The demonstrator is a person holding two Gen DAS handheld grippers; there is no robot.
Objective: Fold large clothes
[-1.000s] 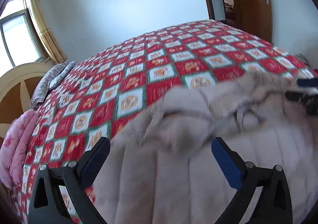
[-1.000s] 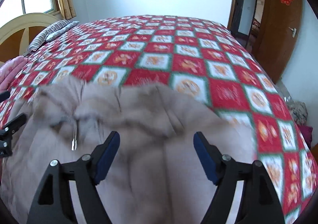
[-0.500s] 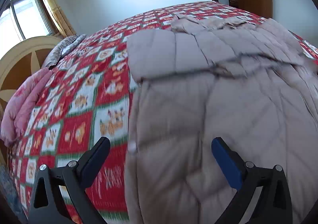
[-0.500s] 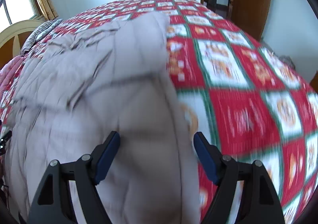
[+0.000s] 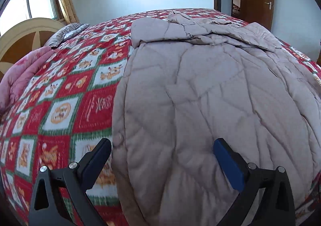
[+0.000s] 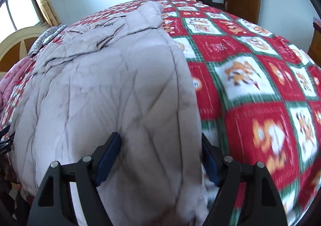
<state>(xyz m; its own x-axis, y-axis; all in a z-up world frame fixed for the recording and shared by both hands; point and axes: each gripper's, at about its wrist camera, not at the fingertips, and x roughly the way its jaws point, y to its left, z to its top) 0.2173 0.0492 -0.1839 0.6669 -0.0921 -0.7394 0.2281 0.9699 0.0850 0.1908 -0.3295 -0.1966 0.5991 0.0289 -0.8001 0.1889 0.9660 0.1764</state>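
Beige quilted coat (image 5: pixel 200 95), one, on one red bedspread (image 5: pixel 66 95); both grippers' jaws spread, gripping nothing.

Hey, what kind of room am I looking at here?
Most likely a home bedroom. A large bed with a red patterned bedspread fills the view, with a rounded wooden headboard and a striped pillow at its far end. A beige quilted coat lies spread on it.

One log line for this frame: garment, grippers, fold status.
coat flat on bed | left gripper open | right gripper open | sleeves at far end | fold not begun
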